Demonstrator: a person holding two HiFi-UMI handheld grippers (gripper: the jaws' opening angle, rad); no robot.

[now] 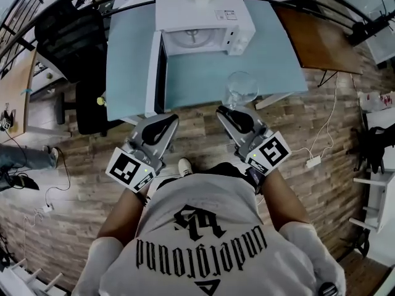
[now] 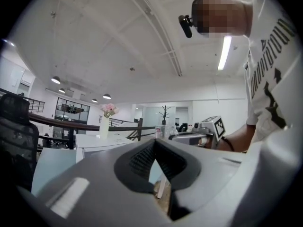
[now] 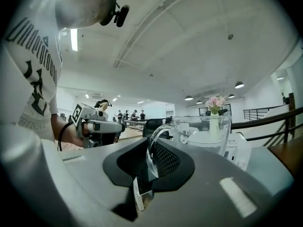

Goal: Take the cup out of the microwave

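The clear glass cup (image 1: 241, 88) is out of the microwave (image 1: 203, 17). It stands in front of the oven, to the right of the opening, over the near edge of the pale blue tabletop (image 1: 129, 54). Whether its base touches the tabletop cannot be told. The right gripper (image 1: 229, 111) has it by the handle (image 3: 154, 150). In the right gripper view the curved glass loop sits between the ribbed fingers (image 3: 165, 160), which are clenched on it, and the bowl of the cup rises just past the tips.

The left gripper (image 1: 168, 121) hovers beside it, near the tabletop's front edge. Its fingers (image 2: 142, 160) are drawn together with nothing between them.

The microwave is white, and its door (image 1: 154, 73) is swung fully open to the left. The round turntable (image 1: 192, 37) inside is bare. A white vase (image 2: 104, 126) of pink flowers stands on top of the oven. A small sticker (image 1: 225, 15) lies on the oven's top, its print too small to read.

Each gripper carries a marker cube (image 1: 126, 168) with a black-and-white square pattern. The person's white T-shirt (image 1: 203, 239) reads "underground" in black gothic letters, upside down in the head view, with a further emblem beyond it that cannot be made out. A black office chair (image 1: 68, 36) stands left of the tabletop on the wood-plank floor (image 1: 80, 190).
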